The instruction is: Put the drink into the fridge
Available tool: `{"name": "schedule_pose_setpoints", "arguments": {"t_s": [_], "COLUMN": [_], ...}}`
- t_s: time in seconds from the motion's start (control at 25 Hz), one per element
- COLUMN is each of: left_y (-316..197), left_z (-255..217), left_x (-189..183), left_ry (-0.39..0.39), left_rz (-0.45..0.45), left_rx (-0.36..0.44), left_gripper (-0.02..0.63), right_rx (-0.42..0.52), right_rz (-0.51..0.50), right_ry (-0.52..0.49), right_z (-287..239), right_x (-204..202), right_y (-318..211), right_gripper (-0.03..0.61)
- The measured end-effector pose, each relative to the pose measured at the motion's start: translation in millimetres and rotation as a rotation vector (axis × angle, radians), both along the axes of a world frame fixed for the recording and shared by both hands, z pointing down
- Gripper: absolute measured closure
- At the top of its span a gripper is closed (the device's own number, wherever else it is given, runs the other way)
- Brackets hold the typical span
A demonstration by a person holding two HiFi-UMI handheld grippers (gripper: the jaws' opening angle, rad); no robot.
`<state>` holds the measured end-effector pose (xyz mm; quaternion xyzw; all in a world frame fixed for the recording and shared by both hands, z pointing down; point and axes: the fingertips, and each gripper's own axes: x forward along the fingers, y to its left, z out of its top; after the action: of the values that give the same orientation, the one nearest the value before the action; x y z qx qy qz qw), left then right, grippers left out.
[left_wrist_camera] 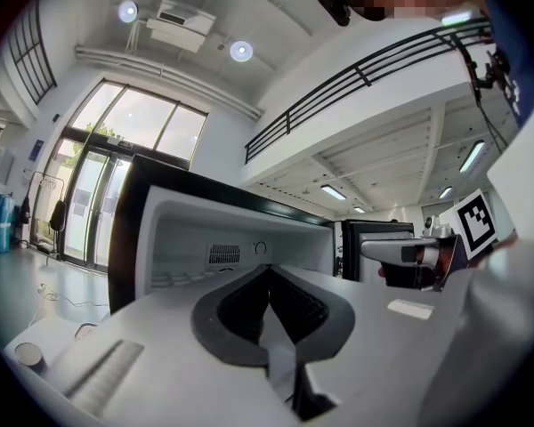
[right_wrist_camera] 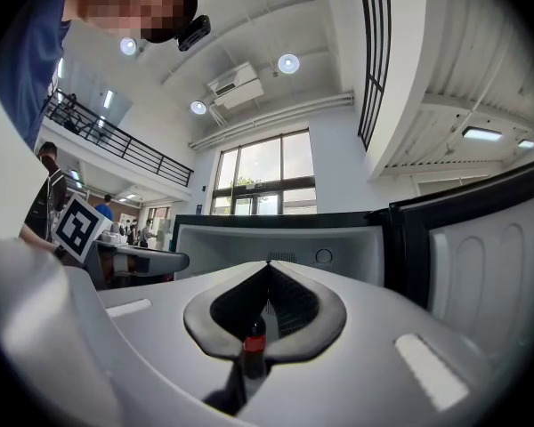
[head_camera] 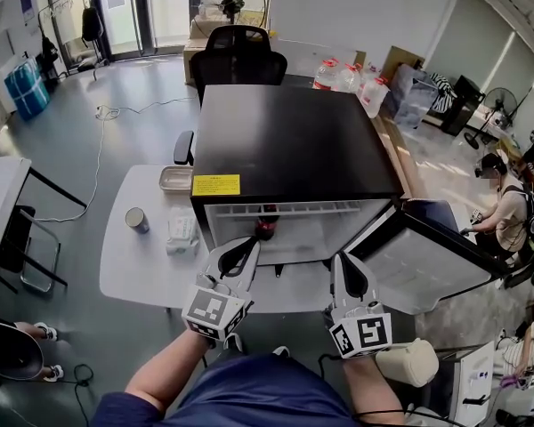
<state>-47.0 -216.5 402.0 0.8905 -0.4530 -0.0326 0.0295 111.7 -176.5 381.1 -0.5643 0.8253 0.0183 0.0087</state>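
Hovering just outside the open front of the black, box-shaped mini fridge (head_camera: 294, 140), both grippers sit low in the head view. The left gripper (head_camera: 246, 249) has its jaws pressed together tip to tip with nothing between them. The right gripper (head_camera: 349, 265), over toward the fridge's hinge side, is closed and empty as well.

Here's the relation that matters. The small dark plastic drink bottle with the red cap (head_camera: 267, 228) stands just inside the fridge's opening, at the left front of its white floor. It is straight ahead of the left gripper's tips and just beyond them, apart as far as I can tell. The right gripper is clearly the farther one.

The bottle's long axis runs vertical, cap up. It looks slim and dark, with a red band near the neck. The right gripper view only glimpses it through the slot behind its meeting tips.

By my reading, the drink is already placed. Out past the fridge's right edge, its white-lined black door (head_camera: 427, 256) hangs wide open, nearer the right gripper.
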Motion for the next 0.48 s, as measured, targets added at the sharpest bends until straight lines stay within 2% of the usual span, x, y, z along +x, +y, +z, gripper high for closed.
{"name": "schedule_pose_setpoints", "arguments": {"t_s": [0.48], "left_y": [-8.8], "left_z": [4.2], "left_x": [5.1], "left_ry": [-0.003], "left_rz": [-0.003], "left_rx": [-0.011], "left_gripper": [0.609], "right_rx": [-0.013], "right_rz": [-0.001], "right_ry": [-0.008], "right_z": [6.7], "right_x": [5.1], "right_y": [-9.5], "right_gripper": [0.572]}}
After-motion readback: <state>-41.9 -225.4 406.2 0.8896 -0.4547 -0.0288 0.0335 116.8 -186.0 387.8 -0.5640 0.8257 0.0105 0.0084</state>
